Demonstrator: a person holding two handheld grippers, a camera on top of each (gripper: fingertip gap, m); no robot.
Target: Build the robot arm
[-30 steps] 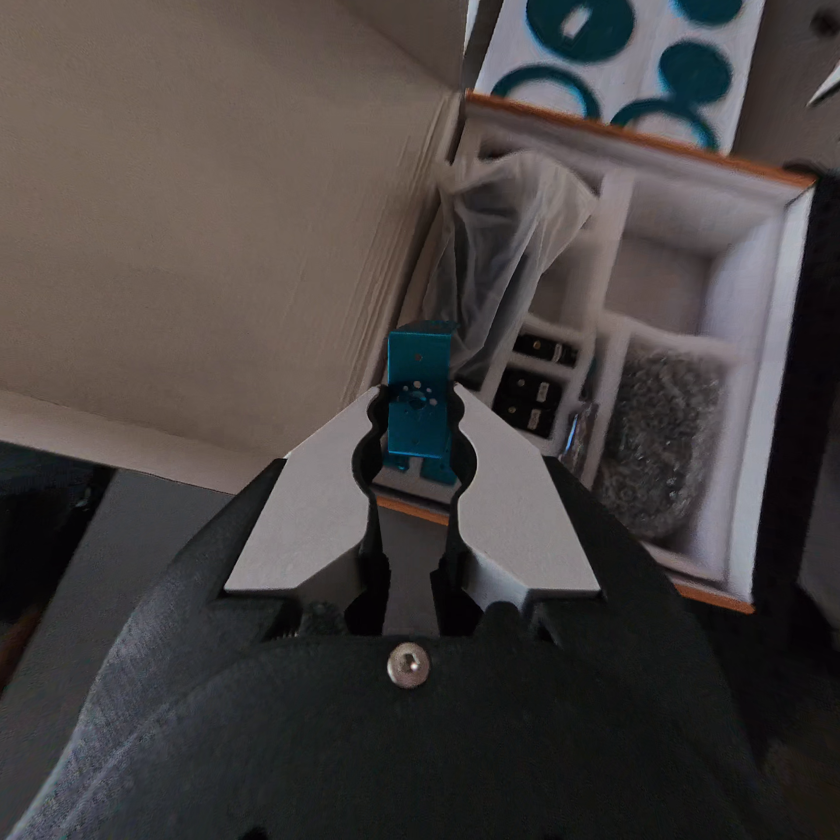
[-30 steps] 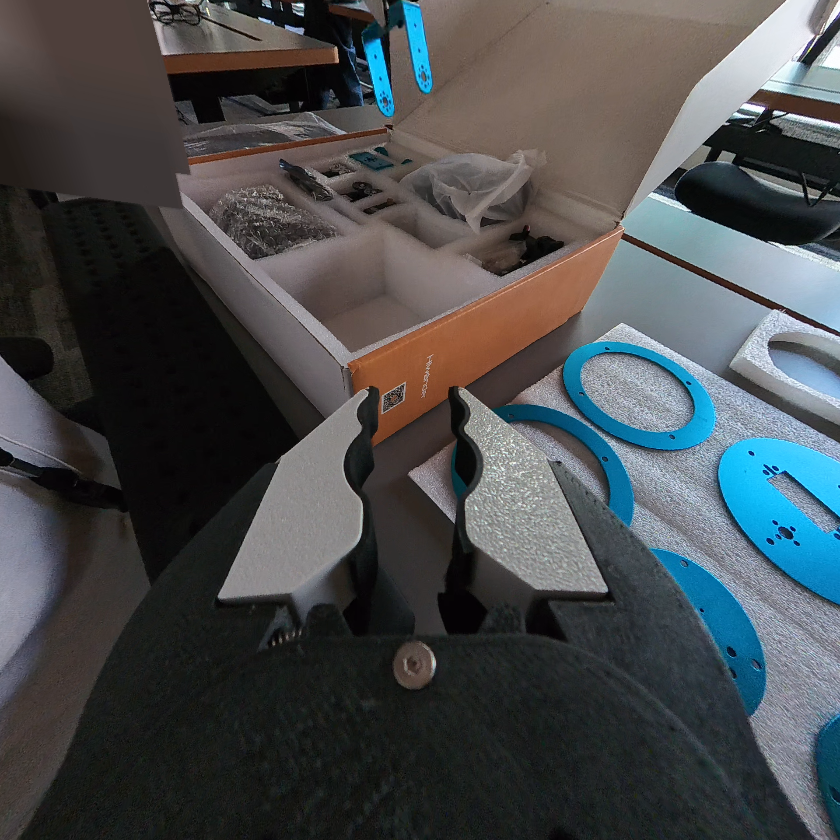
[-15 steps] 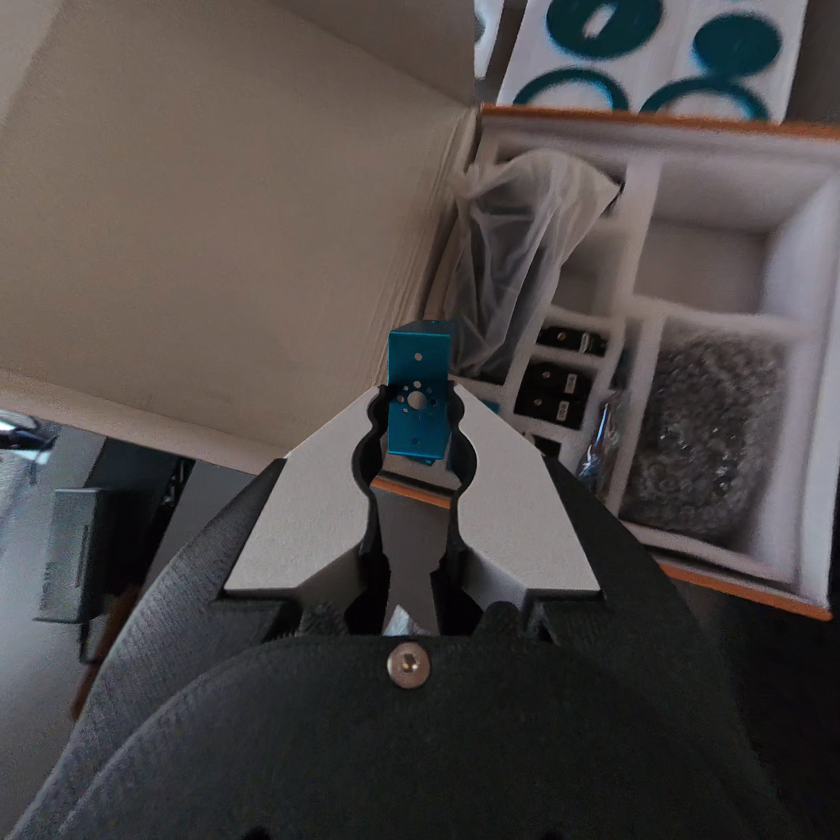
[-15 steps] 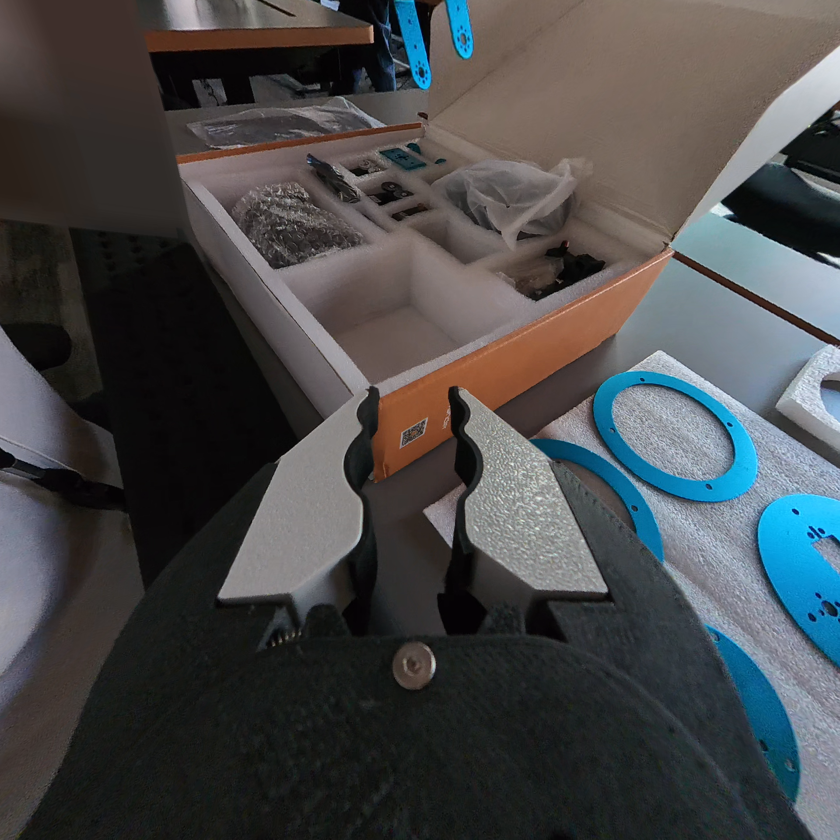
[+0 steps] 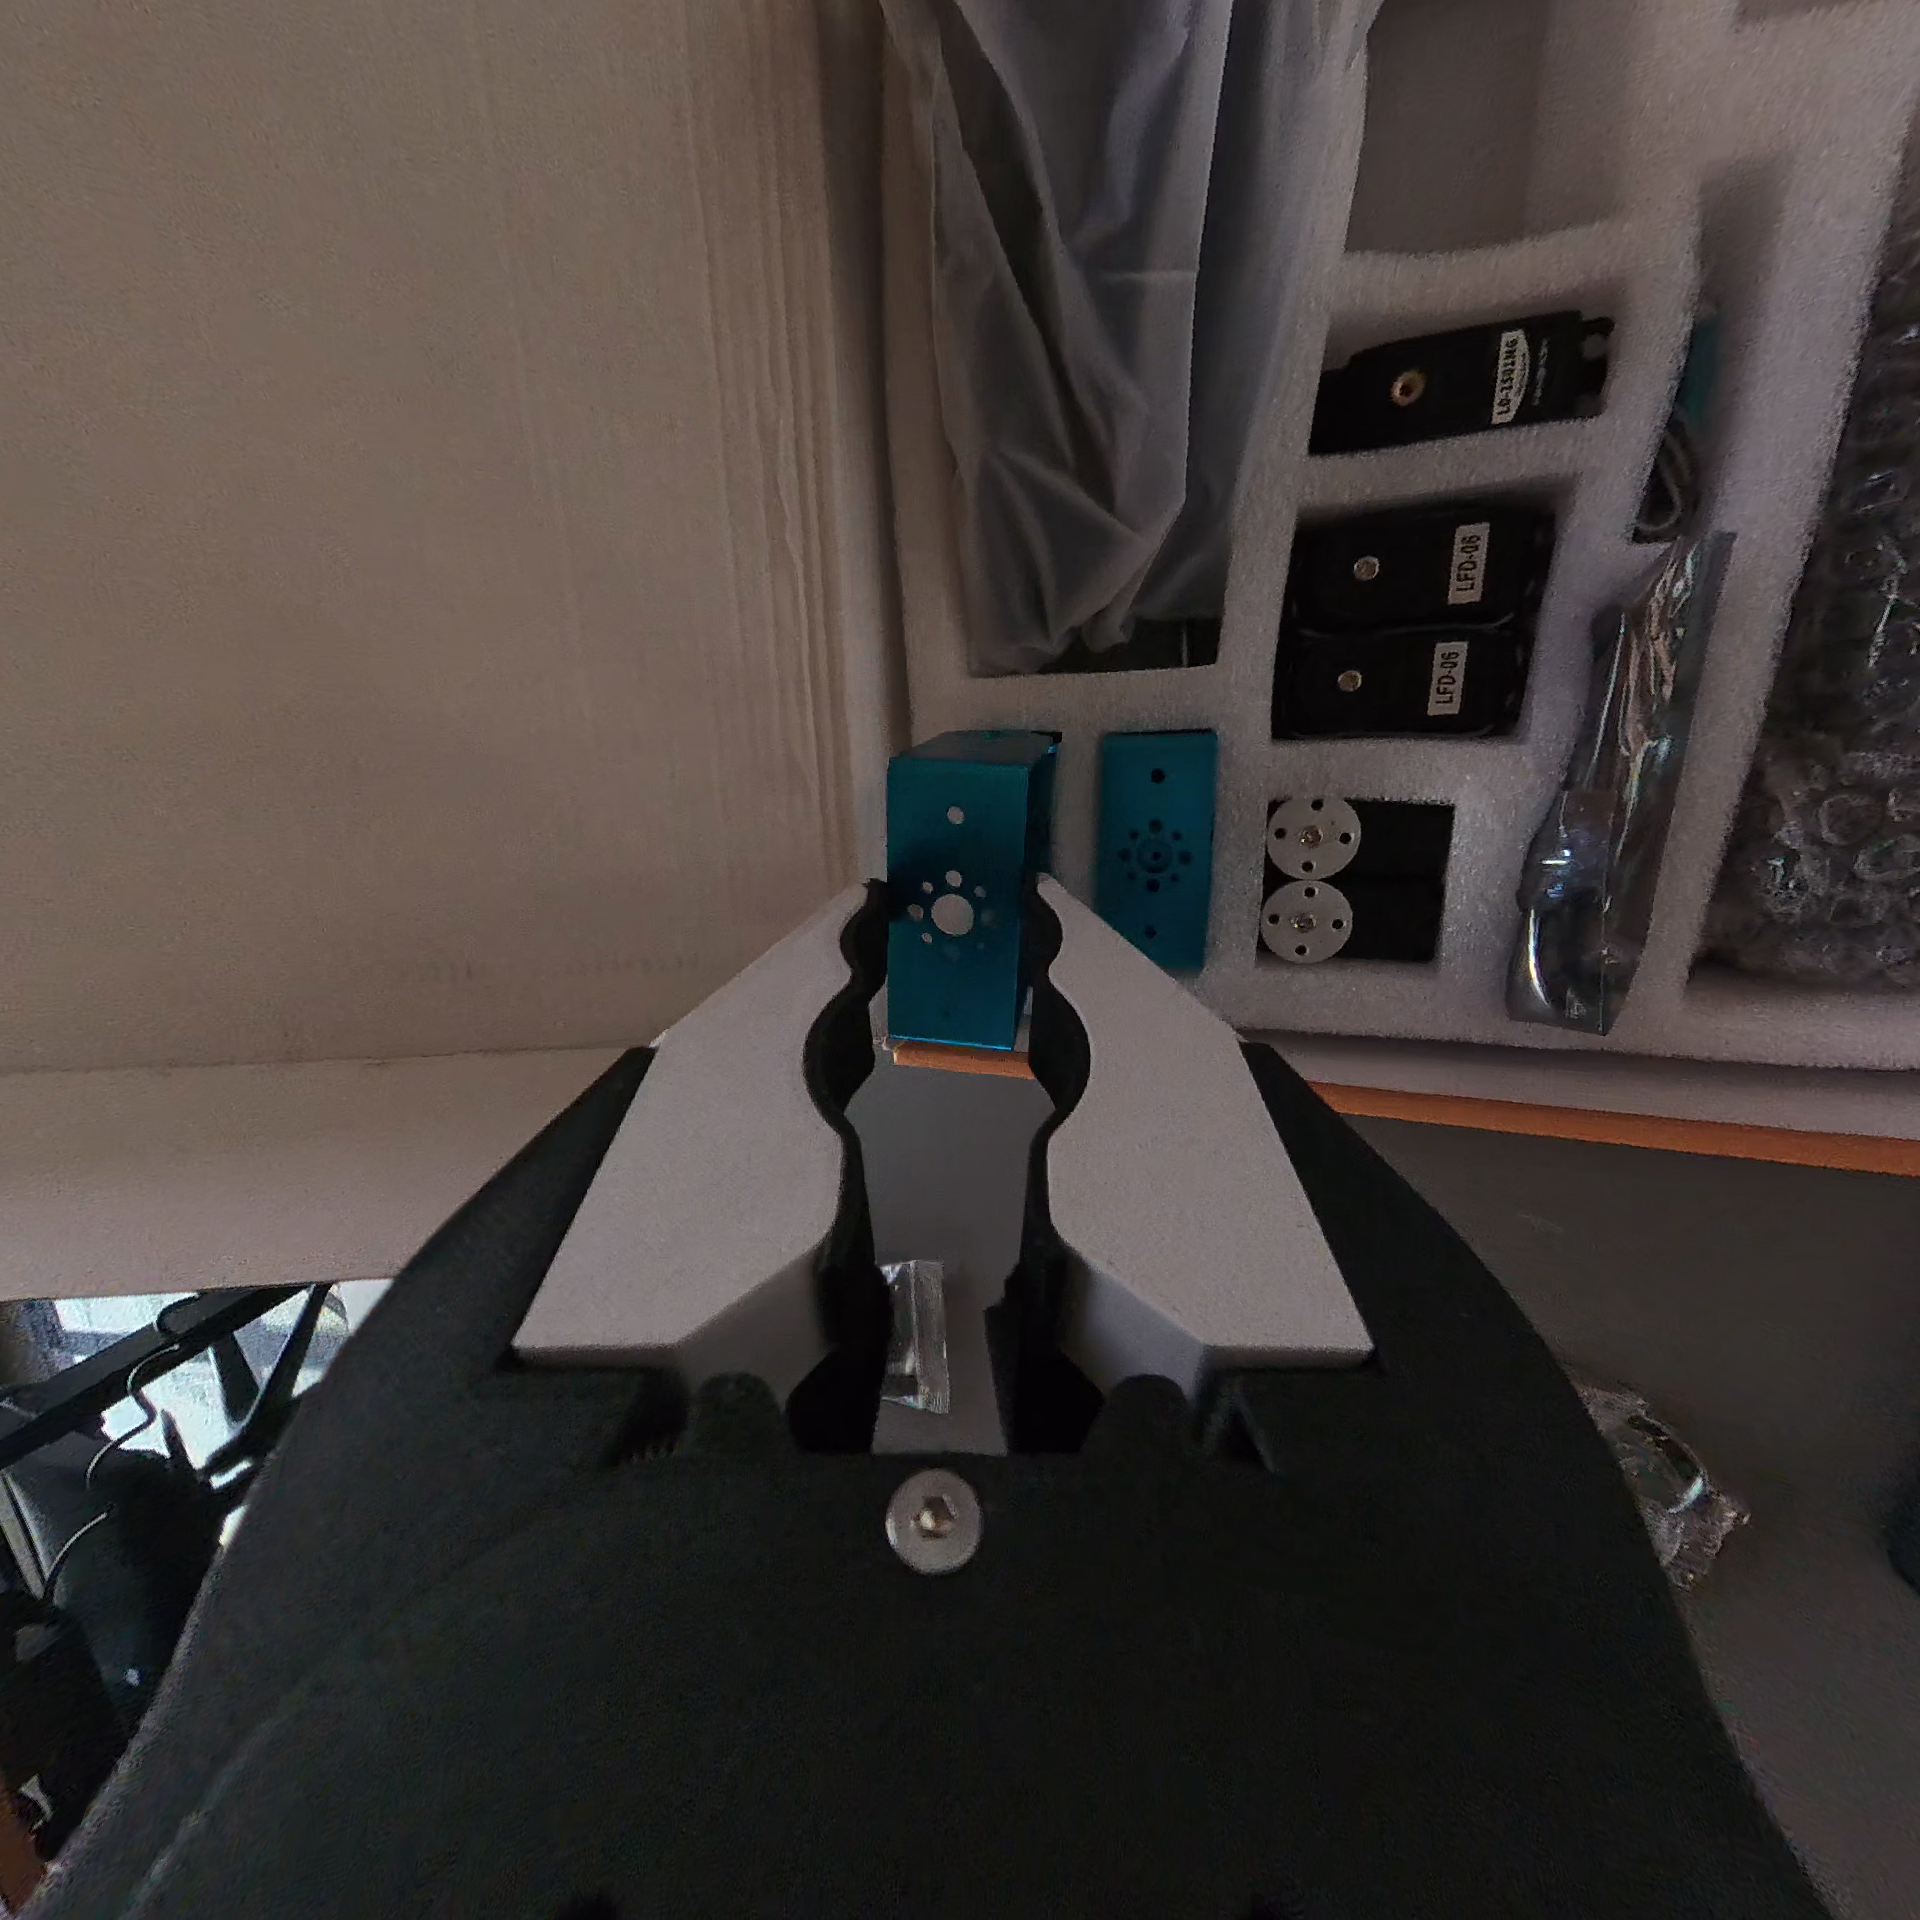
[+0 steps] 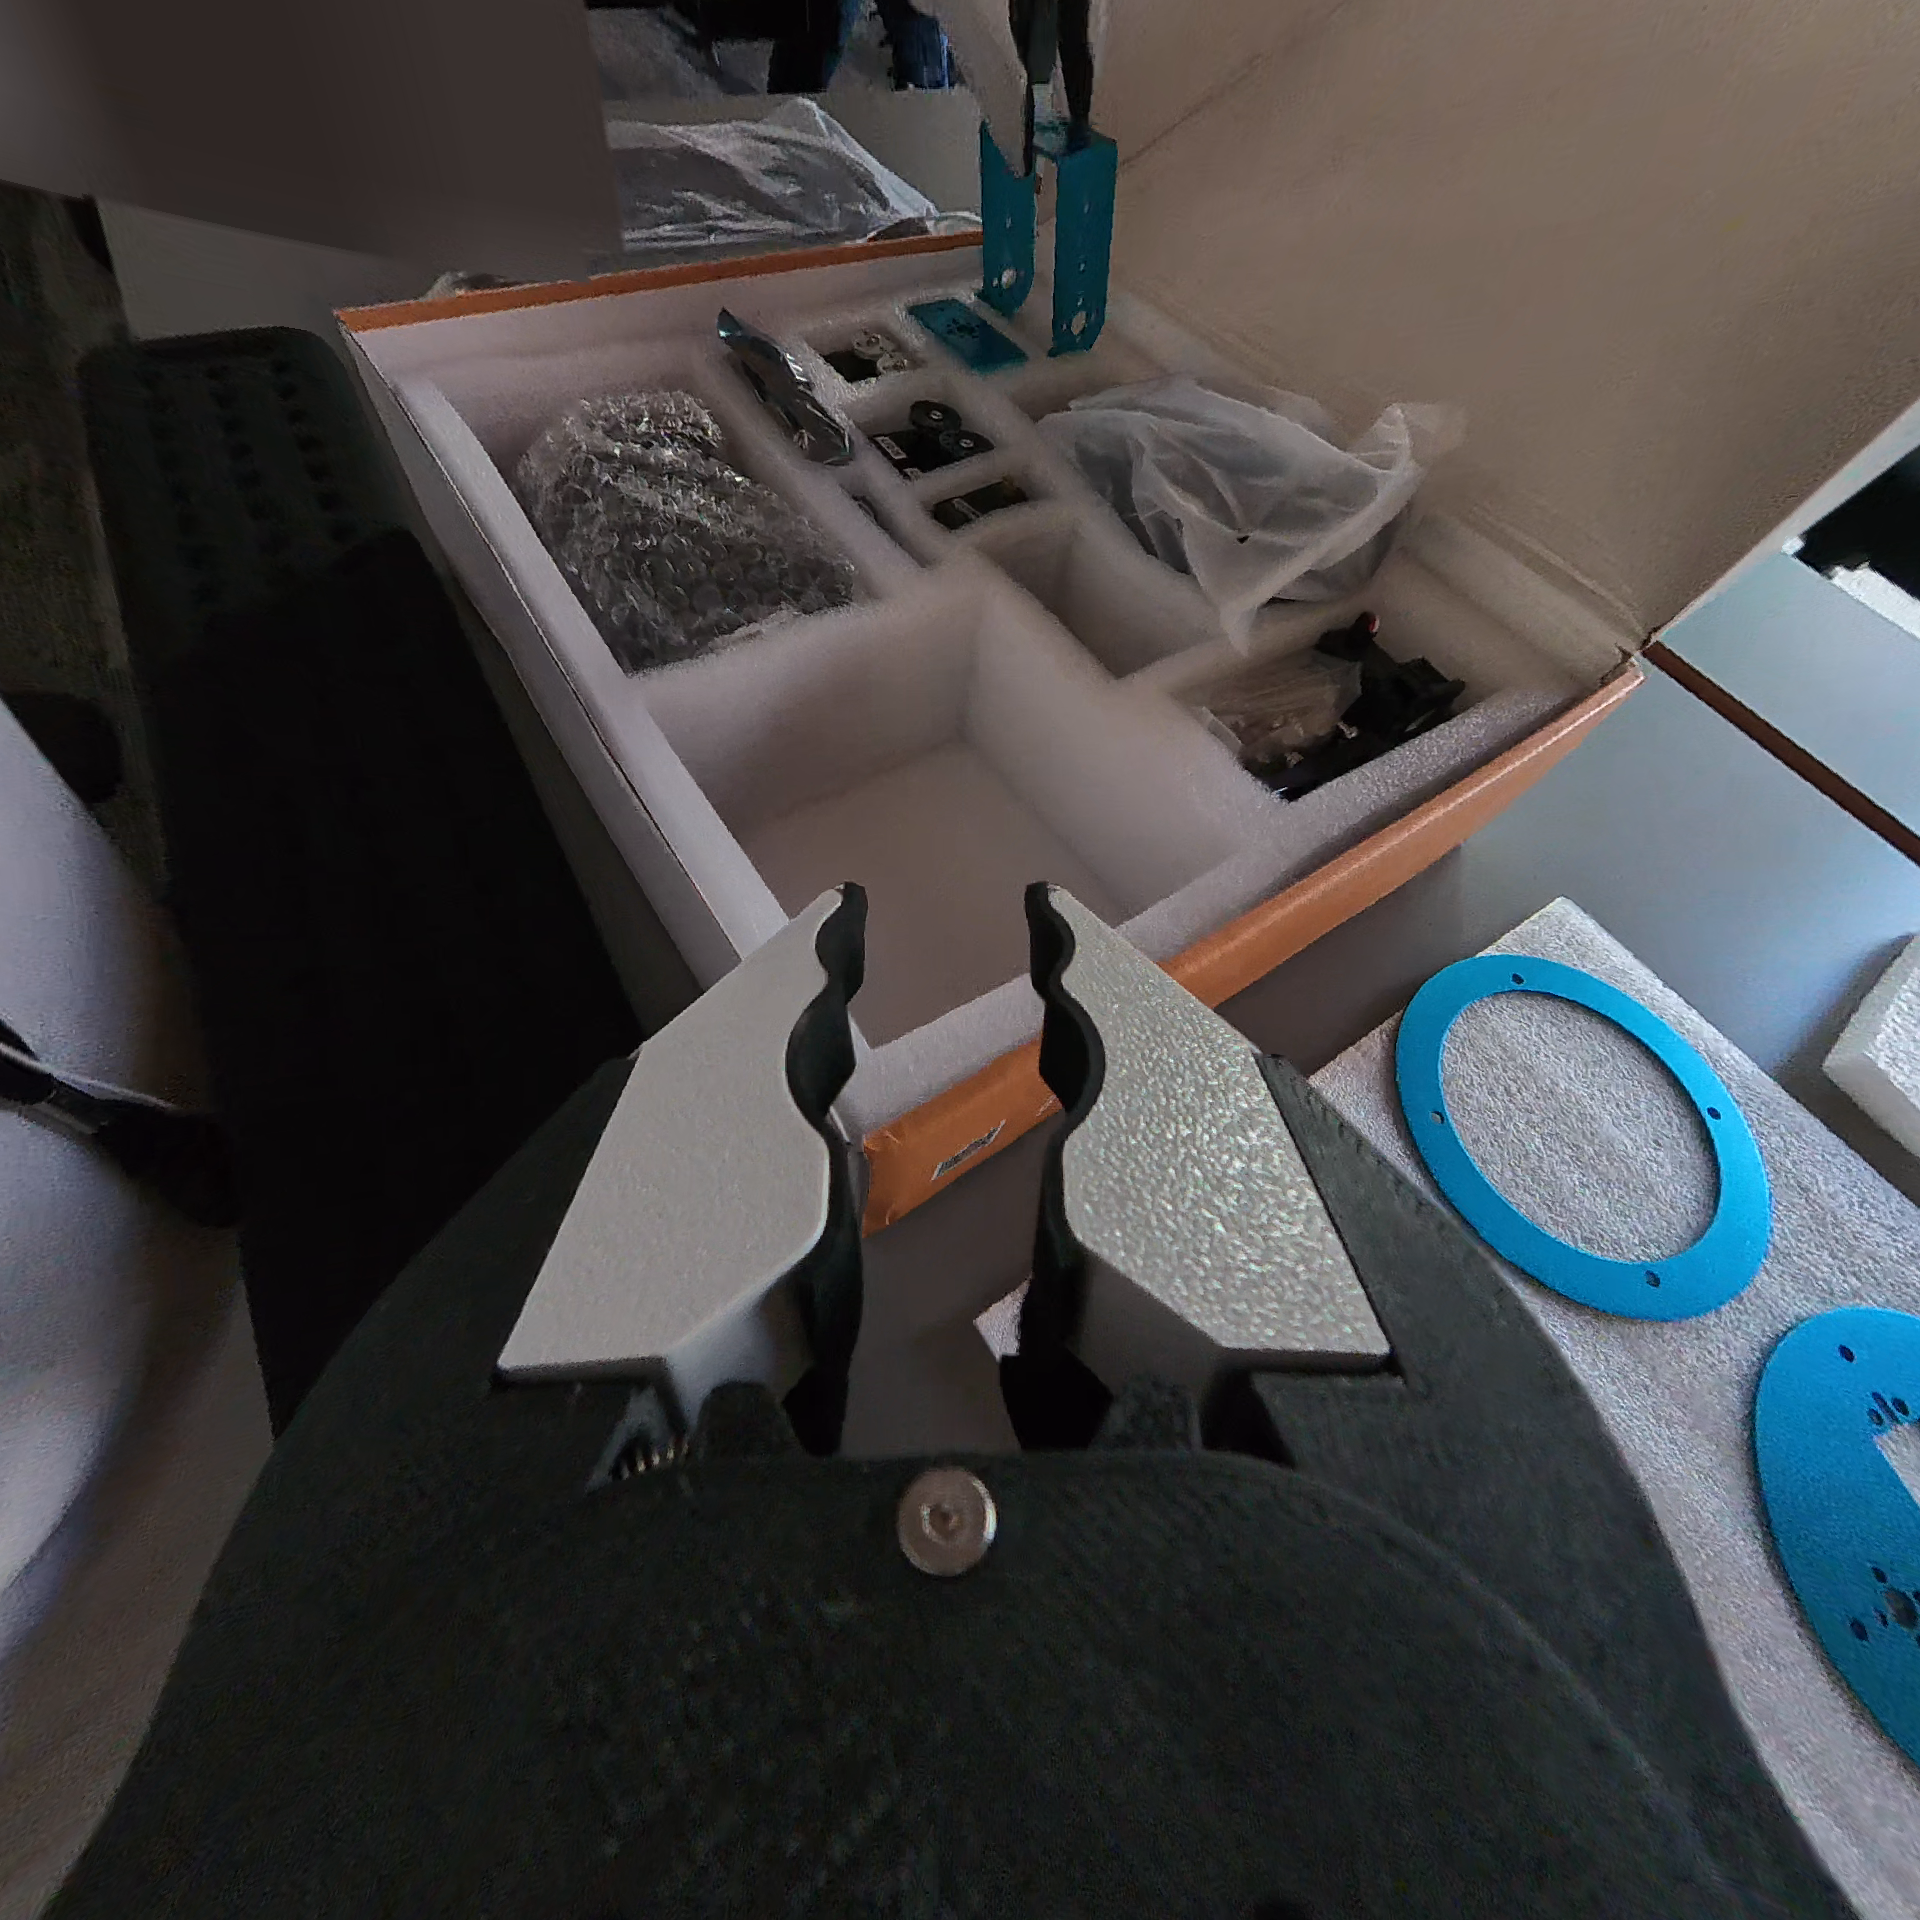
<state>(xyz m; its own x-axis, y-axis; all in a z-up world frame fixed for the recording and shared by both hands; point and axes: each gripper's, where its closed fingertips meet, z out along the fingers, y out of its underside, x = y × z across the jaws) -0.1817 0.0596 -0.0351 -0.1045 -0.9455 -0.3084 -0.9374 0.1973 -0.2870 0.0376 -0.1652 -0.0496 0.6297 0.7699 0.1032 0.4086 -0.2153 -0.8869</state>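
Observation:
My left gripper is shut on a blue U-shaped metal bracket with a ring of holes. It holds the bracket upright just above the near corner of the white foam insert, next to the box lid. A second blue bracket lies in the foam slot just to its right. In the right wrist view the held bracket hangs at the far end of the box. My right gripper is open and empty, over an empty foam compartment by the orange box wall.
The box also holds black servos, white round horns, a crumpled plastic bag and a bubble-wrapped bundle. A blue ring and a blue disc lie on a foam sheet to the right of the box. Tip to tip, the grippers are about 30 centimeters apart.
My left gripper has come down and closer to the box's near corner with the bracket still in it. My right gripper has moved forward over the box's empty compartment.

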